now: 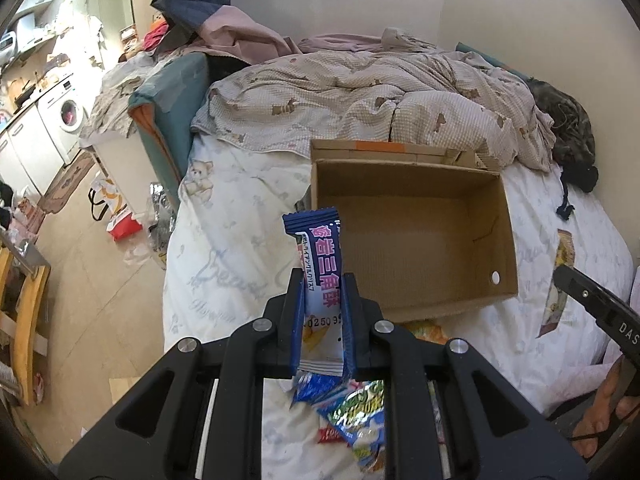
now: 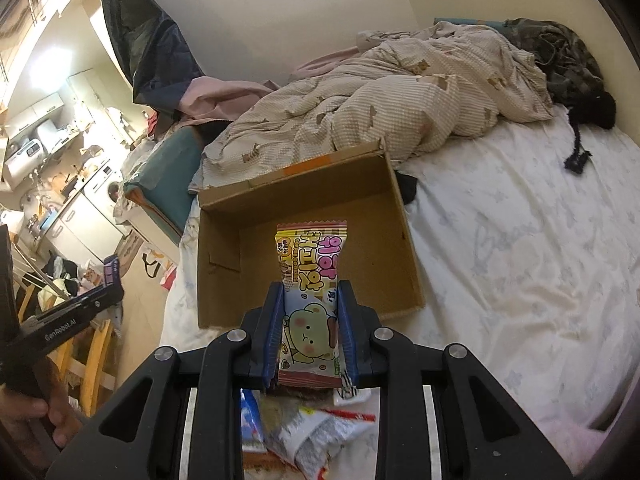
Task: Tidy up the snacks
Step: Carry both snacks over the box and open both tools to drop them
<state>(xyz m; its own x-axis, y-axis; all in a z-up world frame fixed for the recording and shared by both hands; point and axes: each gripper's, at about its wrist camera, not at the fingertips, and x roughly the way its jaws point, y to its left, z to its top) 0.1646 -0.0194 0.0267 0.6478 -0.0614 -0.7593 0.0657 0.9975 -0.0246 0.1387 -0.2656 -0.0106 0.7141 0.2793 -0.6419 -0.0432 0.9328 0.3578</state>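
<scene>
In the left wrist view my left gripper [image 1: 323, 284] is shut on a blue and white snack packet [image 1: 319, 264] that stands upright between its blue pads, just left of an open cardboard box [image 1: 412, 240] lying empty on the bed. In the right wrist view my right gripper [image 2: 311, 292] is shut on a pink and yellow cookie packet [image 2: 310, 268] with a green bear on it, held in front of the same cardboard box [image 2: 380, 216]. More snack packets [image 1: 352, 412] lie on the sheet under the left gripper, and snack packets [image 2: 304, 432] lie under the right one too.
The bed sheet [image 2: 512, 240] stretches right of the box, with a rumpled checked duvet [image 1: 360, 92] behind it. A dark garment [image 2: 560, 60] lies at the far corner. One loose packet [image 1: 560, 280] rests on the sheet right of the box. The floor [image 1: 92, 264] at left is cluttered with bags.
</scene>
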